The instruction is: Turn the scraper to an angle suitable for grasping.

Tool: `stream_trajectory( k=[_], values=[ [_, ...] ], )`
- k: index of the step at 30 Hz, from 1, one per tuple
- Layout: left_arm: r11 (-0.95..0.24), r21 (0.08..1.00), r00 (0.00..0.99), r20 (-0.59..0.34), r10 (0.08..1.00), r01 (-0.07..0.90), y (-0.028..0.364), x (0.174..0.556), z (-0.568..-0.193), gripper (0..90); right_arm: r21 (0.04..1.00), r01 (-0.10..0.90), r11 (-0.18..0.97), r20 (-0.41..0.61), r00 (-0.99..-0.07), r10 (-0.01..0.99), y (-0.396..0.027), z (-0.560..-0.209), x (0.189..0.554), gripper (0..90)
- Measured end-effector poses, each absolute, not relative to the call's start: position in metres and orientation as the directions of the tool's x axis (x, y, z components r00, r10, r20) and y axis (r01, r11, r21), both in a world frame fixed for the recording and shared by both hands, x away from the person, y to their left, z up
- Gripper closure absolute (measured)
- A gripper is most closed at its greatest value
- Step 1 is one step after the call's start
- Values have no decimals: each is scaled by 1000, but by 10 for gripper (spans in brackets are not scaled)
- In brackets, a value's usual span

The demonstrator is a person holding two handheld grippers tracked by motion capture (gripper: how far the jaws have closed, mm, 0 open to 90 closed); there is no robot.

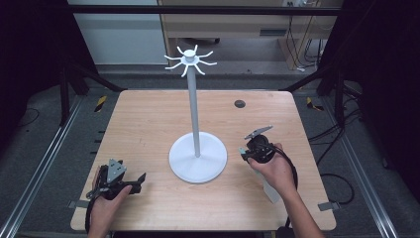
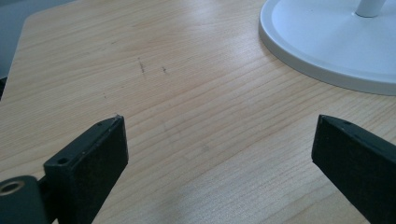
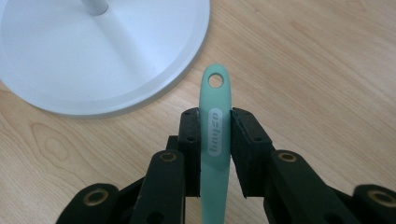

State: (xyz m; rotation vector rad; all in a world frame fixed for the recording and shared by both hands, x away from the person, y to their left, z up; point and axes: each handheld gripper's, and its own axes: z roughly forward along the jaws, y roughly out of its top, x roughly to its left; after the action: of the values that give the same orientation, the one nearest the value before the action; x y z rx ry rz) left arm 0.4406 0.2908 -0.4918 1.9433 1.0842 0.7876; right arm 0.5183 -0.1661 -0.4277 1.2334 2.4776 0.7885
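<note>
Two hand-held grippers are at a wooden table (image 1: 148, 119), either side of a white stand (image 1: 197, 157) with hooks at its top. High view: the left gripper (image 1: 141, 181) rests near the table's front edge, left of the stand's round base; the right gripper (image 1: 245, 151) is held just right of that base. Left gripper view: the jaws stand wide apart over bare wood, nothing between them, the stand's base (image 2: 327, 46) ahead to the right. Right gripper view: the right gripper (image 3: 215, 135) is clamped on a mint-green handle (image 3: 215, 121) with a hole at its tip, pointing toward the base's rim.
</note>
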Motion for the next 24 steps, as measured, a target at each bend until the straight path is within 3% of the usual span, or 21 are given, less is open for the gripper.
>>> stream_trajectory(
  k=[24],
  values=[
    [-344, 846, 451, 142, 881, 407, 290, 440, -491, 33, 720, 560, 411, 4, -595, 804, -181, -390, 514, 745]
  ],
)
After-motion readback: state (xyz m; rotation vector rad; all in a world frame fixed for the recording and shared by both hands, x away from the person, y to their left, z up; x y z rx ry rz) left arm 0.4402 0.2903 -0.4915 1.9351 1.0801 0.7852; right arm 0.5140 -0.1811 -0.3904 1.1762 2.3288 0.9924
